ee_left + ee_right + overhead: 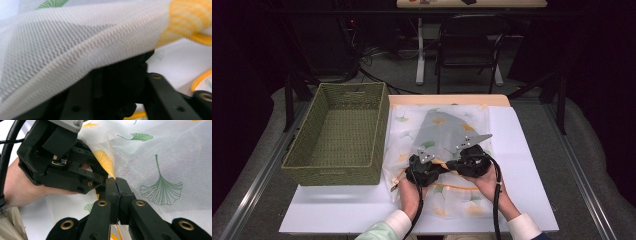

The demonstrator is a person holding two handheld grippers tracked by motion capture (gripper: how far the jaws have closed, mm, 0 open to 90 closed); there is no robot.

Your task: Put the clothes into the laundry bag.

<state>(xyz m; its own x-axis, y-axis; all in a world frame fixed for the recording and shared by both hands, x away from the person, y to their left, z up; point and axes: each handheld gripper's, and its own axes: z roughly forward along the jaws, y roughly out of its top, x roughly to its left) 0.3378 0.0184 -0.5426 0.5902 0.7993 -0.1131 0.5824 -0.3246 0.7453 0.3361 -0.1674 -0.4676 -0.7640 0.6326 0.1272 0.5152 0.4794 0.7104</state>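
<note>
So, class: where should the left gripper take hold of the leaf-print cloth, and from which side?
Grip the raised fold beside the right gripper, which is already shut on the cloth. Bring the left gripper in from the person's side: there the edge stands up, thin enough to pinch.

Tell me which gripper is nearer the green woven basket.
Left. The left gripper sits on the leaf-print mesh cloth just right of the basket; the right gripper lies farther right, beyond it.
</note>
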